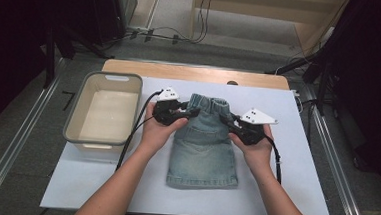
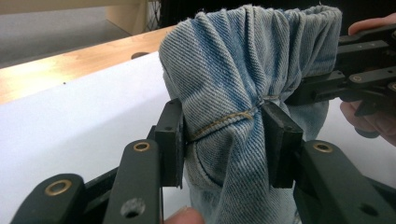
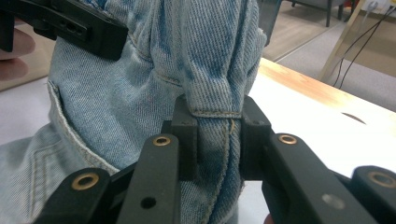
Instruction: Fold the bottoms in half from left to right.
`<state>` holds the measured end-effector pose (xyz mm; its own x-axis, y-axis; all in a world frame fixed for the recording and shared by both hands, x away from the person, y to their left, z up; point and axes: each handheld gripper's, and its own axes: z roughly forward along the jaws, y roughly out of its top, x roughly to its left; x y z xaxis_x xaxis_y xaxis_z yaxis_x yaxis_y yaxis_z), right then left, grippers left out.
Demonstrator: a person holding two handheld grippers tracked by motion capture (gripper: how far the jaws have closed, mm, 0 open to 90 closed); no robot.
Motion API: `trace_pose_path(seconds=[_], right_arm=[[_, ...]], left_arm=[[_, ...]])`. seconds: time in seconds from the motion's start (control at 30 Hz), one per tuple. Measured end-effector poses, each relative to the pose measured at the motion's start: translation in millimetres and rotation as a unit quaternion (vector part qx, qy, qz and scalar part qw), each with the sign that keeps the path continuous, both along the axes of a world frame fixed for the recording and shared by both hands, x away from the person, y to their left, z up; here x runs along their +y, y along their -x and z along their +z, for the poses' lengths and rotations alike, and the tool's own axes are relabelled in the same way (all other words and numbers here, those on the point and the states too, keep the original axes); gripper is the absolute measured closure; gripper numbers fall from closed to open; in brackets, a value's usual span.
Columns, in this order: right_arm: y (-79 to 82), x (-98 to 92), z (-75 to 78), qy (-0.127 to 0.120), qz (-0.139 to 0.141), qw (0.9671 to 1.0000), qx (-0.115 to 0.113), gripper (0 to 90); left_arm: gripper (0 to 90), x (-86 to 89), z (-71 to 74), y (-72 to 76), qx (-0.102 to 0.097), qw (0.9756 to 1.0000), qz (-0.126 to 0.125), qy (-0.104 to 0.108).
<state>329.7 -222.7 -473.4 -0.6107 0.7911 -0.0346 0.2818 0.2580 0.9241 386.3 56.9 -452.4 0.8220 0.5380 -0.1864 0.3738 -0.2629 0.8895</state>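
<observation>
**Denim skirt pinched at both waist corners, ready for the fold**

Denim skirt [image 1: 205,141] spread flat on the white sheet [image 1: 298,194], hem toward the person, elastic waistband at the far end; just right of the grey plastic bin [image 1: 103,113], apart from it. Left gripper [image 1: 182,113] clamped on a bunched fold of the skirt's left waist corner, pads pressing hard on cloth in the left gripper view [image 2: 219,135]. Right gripper [image 1: 230,121] closed on the skirt's right waist corner, jaws nipping a seamed edge in the right gripper view [image 3: 217,140]. Waist end gathered and lifted off the sheet between the two; hem end flat on it.

Likely step in hand: carrying the waist end over toward the hem for a first fold, or lifting the skirt toward the bin beside it; cannot tell which from these views.

For doing it well:
- Keep both grips firm; thick bunched denim slips less than a single layer, yet no easing off mid-move.
- Raise both corners evenly, level with each other, so the waistband stays straight.
- Hold the two grippers well apart to keep the cloth taut, no sag between.
- Let the hem stay anchored on the sheet as pivot.
- Set down squarely over the hem before opening.
</observation>
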Motion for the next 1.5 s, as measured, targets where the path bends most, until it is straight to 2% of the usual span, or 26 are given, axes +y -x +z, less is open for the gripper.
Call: trace_pose_path(seconds=[0.77,1.1,1.5], right_arm=[[37.4,2.6,-13.7,0.006,0.023,0.9997,-0.011,71.4],[53.1,0.3,-22.3,0.0,0.032,0.9995,-0.005,71.1],[63.5,-2.8,-30.2,-0.007,0.048,0.9988,0.011,69.7]], left_arm=[[55.3,9.9,-13.3,35.0,-0.001,0.9997,-0.024,0.002],[54.6,11.5,-18.2,49.5,-0.002,0.9994,-0.035,0.0],[52.0,14.5,-27.1,62.8,0.014,0.9987,-0.05,0.003]])
